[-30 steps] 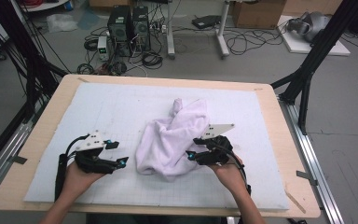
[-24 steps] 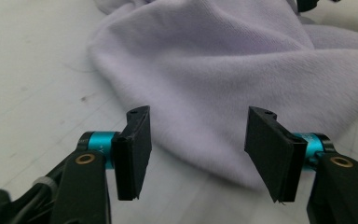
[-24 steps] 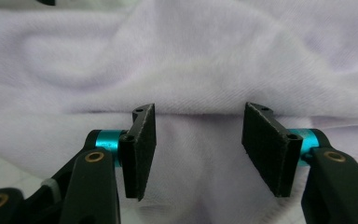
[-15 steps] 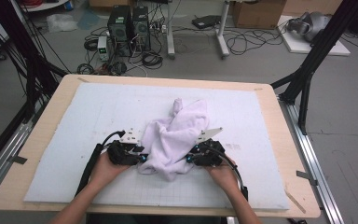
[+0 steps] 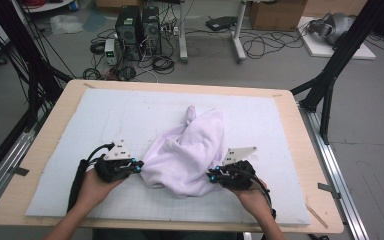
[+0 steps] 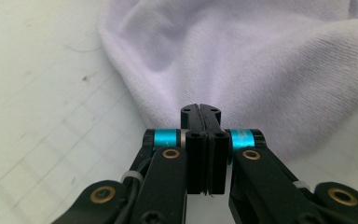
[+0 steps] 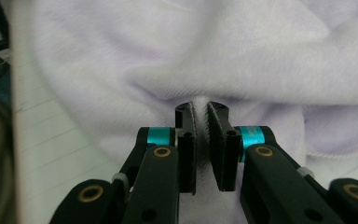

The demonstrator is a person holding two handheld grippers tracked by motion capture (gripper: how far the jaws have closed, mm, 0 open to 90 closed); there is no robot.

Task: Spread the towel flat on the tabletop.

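Note:
A pale lilac cloth (image 5: 190,150) lies crumpled on the white mat (image 5: 105,115), near the middle. My left gripper (image 5: 137,166) is at the cloth's left lower edge. In the left gripper view its jaws are pressed flat together, and their tips (image 6: 200,108) touch the cloth's hem (image 6: 135,93) with no fabric showing between them. My right gripper (image 5: 211,176) is at the cloth's right lower edge. In the right gripper view its jaws stand a narrow gap apart, with a fold of the cloth (image 7: 201,103) pinched between the tips.
The mat covers a wooden table (image 5: 310,150). Bare mat lies to the left and right of the cloth. Black frame posts (image 5: 330,85) stand at the table's sides. On the floor beyond are computers (image 5: 140,25) and cables.
Both grippers have moved inward from the bare mat to the cloth's lower edges, the left one farther. The cloth now looks bunched more between them.

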